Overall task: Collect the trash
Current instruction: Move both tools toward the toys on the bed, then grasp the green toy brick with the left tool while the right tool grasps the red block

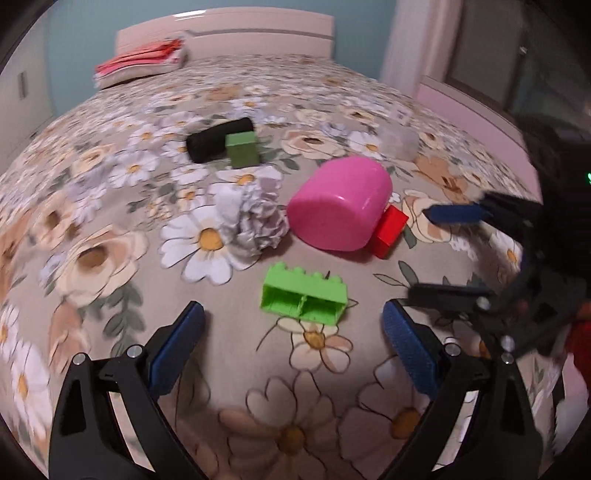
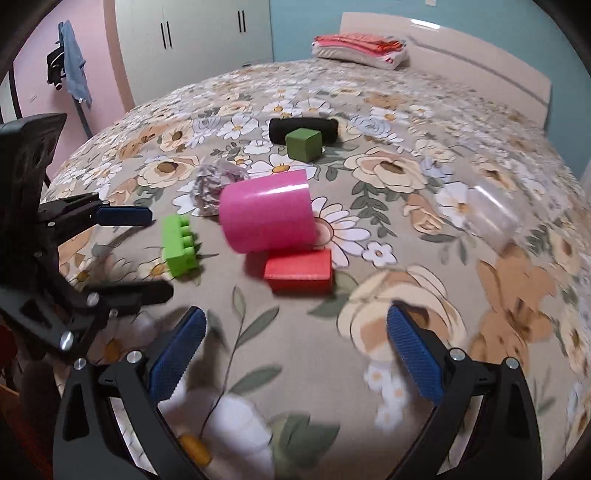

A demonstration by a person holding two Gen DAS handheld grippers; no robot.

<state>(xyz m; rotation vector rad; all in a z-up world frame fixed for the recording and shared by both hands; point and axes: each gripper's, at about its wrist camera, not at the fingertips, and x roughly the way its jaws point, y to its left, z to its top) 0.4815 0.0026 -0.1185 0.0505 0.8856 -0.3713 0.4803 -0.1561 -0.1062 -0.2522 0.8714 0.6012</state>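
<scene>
A crumpled grey-white paper ball [image 1: 255, 218] [image 2: 214, 184] lies on the flowered bedspread [image 1: 110, 177], just left of a pink cup [image 1: 340, 203] [image 2: 267, 214] lying on its side. My left gripper [image 1: 293, 332] [image 2: 157, 254] is open and holds nothing, hovering just short of a light green brick [image 1: 304, 299] [image 2: 181, 245]. My right gripper [image 2: 297, 332] [image 1: 417, 253] is also open and holds nothing, near a red block [image 2: 299, 271] [image 1: 389, 230] that touches the cup. A blurred clear plastic cup [image 2: 495, 218] [image 1: 399, 142] lies further right.
A dark green cube [image 1: 242, 149] [image 2: 303, 144] rests against a black cylinder [image 1: 210, 142] [image 2: 280, 129] behind the paper. Folded red and white bedding [image 1: 140, 62] [image 2: 362, 48] lies by the headboard. A wardrobe [image 2: 192, 33] and a black stand [image 2: 26, 155] are beside the bed.
</scene>
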